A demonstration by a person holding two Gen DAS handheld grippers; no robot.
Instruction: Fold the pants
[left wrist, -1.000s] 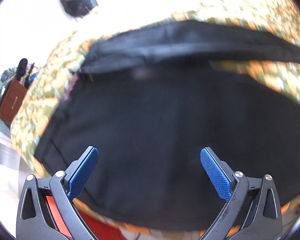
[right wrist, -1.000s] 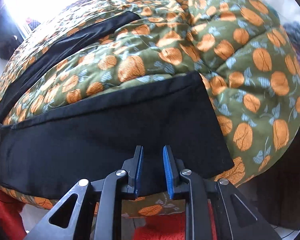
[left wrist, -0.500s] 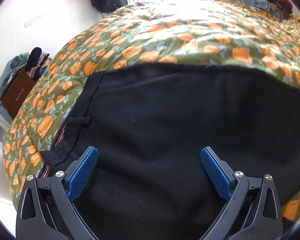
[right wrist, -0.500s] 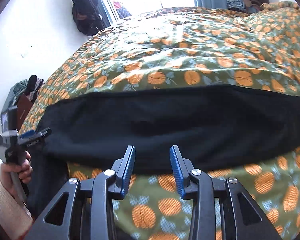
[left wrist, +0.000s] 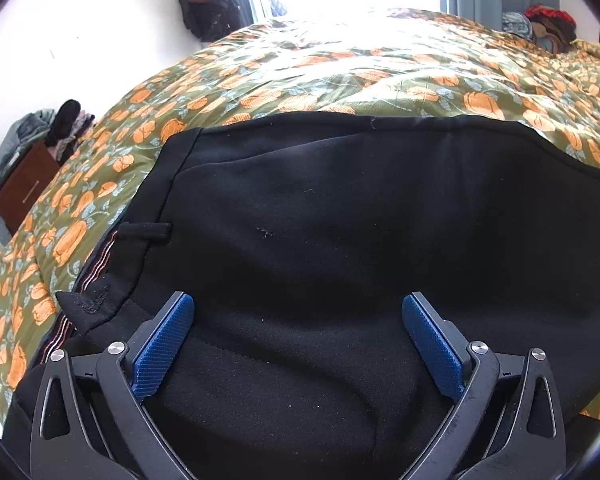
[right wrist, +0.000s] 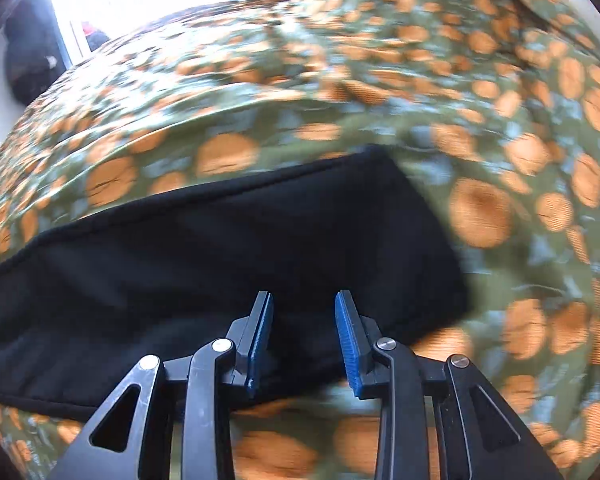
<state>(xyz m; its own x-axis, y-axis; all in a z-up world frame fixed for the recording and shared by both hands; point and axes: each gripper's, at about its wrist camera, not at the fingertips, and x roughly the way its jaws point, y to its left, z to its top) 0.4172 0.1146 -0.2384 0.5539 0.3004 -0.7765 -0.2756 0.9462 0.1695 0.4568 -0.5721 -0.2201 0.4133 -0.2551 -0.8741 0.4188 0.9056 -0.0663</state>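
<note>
Currently the pants [left wrist: 340,240] lie flat on the bed [left wrist: 340,64], long axis running left to right across both views. Waistband [left wrist: 140,240] end with belt loop sits at the left; the leg hem [right wrist: 428,232] ends at the right. Left hand-held gripper [left wrist: 298,312] hovers over the waist portion, jaws spread wide, holding nothing. Right hand-held gripper [right wrist: 304,312] sits at the pants' near edge close to the hem, jaws partly spread, cloth between them but not pinched. Judgement: the right one is nearer the hem, so a lengthwise fold toward the waistband would start there.
</note>
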